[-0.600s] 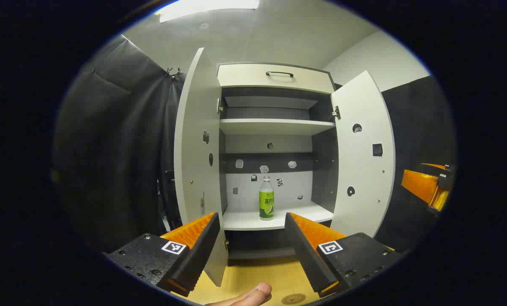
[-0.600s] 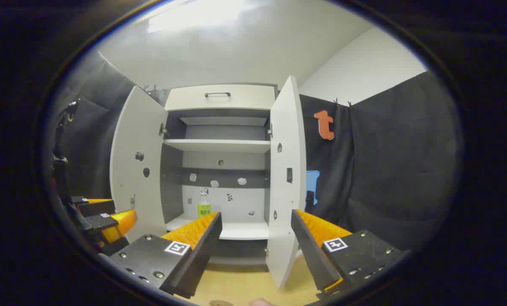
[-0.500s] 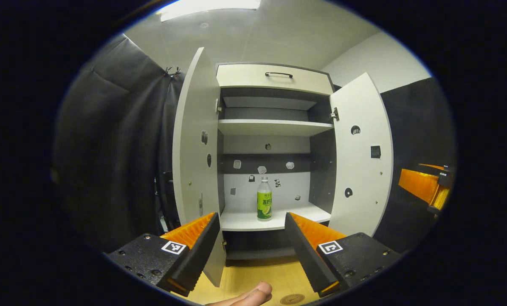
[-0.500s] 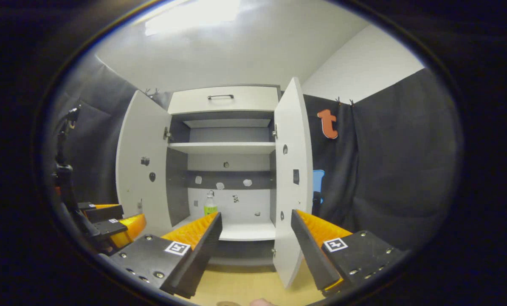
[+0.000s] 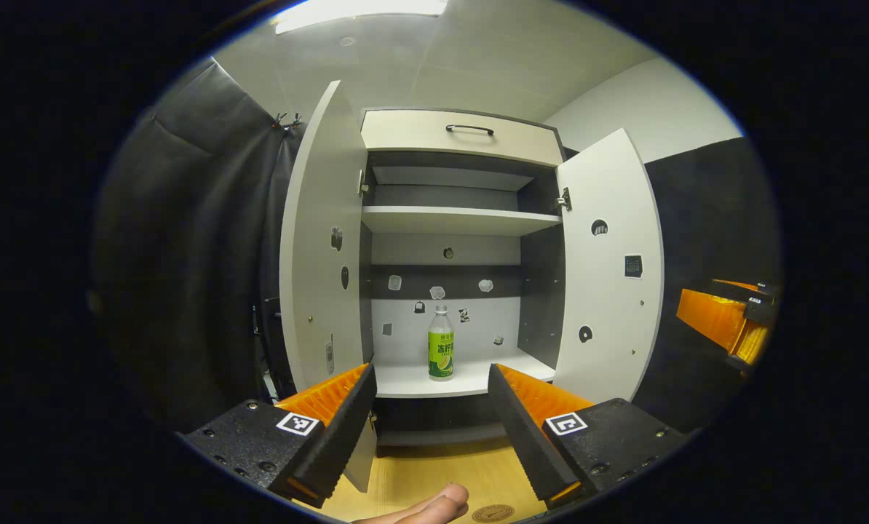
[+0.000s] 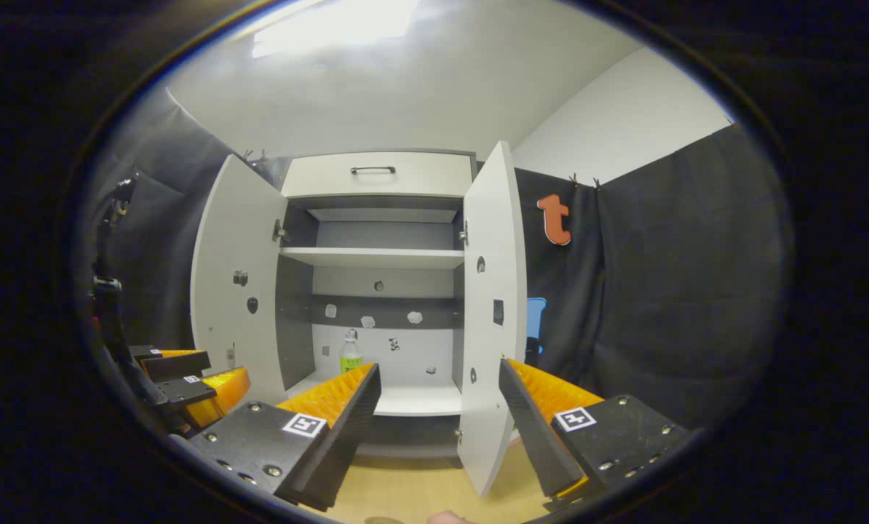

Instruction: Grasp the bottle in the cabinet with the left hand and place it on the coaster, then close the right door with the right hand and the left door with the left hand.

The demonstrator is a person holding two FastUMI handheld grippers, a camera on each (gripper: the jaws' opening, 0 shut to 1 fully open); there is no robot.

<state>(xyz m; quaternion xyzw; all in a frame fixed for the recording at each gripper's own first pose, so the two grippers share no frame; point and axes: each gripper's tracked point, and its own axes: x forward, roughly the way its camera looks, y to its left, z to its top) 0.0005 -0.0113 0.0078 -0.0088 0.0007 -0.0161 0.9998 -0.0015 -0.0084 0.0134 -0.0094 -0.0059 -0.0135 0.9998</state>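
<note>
left gripper view, left to right: the left door is seen swung wide open at centre left of the frame. the cabinet stands at frame centre, with a drawer front and handle at its top. the bottle is seen upright on the lower shelf, just below frame centre, touched by nothing. the left gripper is held at the bottom of the frame with its fingers spread apart and nothing between them; the bottle appears above the gap, well apart from the tips. a fingertip and the coaster are noted on the wooden surface at the bottom edge. the right door is seen open at centre right.

right gripper view, left to right: the left gripper is seen at lower left. the bottle is partly covered by the near finger. the right gripper is held at the bottom with fingers spread and nothing grasped. the right door is seen edge-on, its lower part within the gap between the fingers, farther off.
</note>
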